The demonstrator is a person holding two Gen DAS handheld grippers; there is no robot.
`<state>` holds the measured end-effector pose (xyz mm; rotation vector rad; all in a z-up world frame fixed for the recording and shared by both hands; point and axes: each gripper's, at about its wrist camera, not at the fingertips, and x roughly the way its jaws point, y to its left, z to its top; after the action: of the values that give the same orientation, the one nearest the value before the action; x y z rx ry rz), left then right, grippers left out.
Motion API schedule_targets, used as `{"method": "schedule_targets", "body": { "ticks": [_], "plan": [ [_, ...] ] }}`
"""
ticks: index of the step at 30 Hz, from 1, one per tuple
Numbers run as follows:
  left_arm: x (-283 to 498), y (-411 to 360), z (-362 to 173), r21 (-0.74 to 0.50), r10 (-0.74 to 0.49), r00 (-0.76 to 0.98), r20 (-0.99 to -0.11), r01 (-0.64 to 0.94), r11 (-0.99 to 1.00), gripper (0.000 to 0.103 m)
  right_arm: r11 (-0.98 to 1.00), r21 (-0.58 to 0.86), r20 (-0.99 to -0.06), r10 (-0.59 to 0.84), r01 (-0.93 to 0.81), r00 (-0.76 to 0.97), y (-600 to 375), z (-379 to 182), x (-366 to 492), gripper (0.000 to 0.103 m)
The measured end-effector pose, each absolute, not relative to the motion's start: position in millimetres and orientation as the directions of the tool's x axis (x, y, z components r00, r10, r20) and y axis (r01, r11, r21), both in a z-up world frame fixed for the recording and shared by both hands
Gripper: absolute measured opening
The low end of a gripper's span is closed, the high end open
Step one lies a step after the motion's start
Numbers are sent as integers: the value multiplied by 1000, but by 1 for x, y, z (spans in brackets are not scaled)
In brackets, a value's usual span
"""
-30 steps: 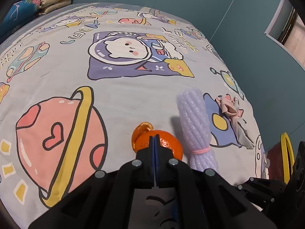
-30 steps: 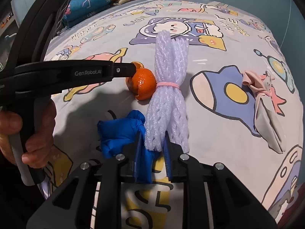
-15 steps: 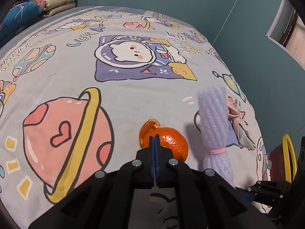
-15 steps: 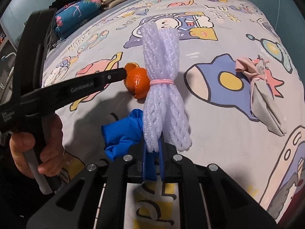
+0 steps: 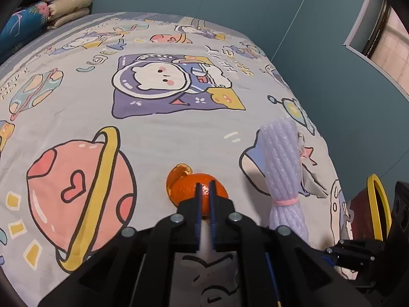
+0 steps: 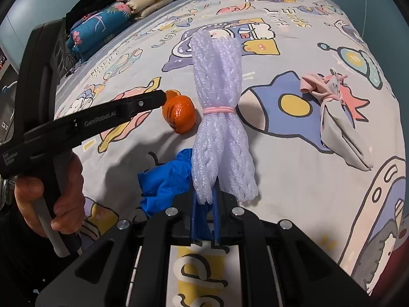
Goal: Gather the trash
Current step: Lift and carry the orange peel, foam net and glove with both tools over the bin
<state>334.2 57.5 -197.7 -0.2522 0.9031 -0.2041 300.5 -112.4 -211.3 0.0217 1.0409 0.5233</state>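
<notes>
White foam netting (image 6: 219, 117) is clamped in the right hand-held gripper (image 6: 204, 199); the left hand-held gripper (image 5: 204, 192), jaws just parting slightly, hovers over orange peel (image 5: 196, 189) on the bed (image 5: 179, 133).

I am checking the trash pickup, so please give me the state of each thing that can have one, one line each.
Foam net: tied with a pink band, clamped at its near end, lifted.
Orange peel: lying on the bed sheet, not gripped.
Blue glove: crumpled on the sheet.
Pink-grey cloth: crumpled on the sheet.
Left gripper: jaws just opened slightly, at the peel.
Right gripper: shut on the net.
</notes>
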Motion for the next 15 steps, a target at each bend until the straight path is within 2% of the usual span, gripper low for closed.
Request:
{"method": "schedule_targets", "body": {
  "ticks": [1, 2, 7, 10, 15],
  "plan": [
    [335, 57, -199, -302, -280, 599, -750, 66, 951, 22, 878, 259, -815, 423, -403, 397, -113, -211, 299, 10],
    [336, 56, -200, -303, -280, 596, -753, 64, 951, 29, 878, 258, -814, 422, -402, 398, -114, -211, 299, 10],
    [332, 46, -188, -266, -258, 631, -732, 84, 960, 54, 878, 275, -814, 429, -392, 391, -117, -214, 300, 10],
    [343, 39, -199, -217, -211, 601, -771, 63, 974, 55, 877, 277, -814, 431, -392, 388, -118, -214, 300, 10],
    [355, 43, -222, -207, -182, 567, -803, 20, 978, 54, 874, 283, -812, 438, -395, 386, -119, -214, 298, 10]
  ]
}}
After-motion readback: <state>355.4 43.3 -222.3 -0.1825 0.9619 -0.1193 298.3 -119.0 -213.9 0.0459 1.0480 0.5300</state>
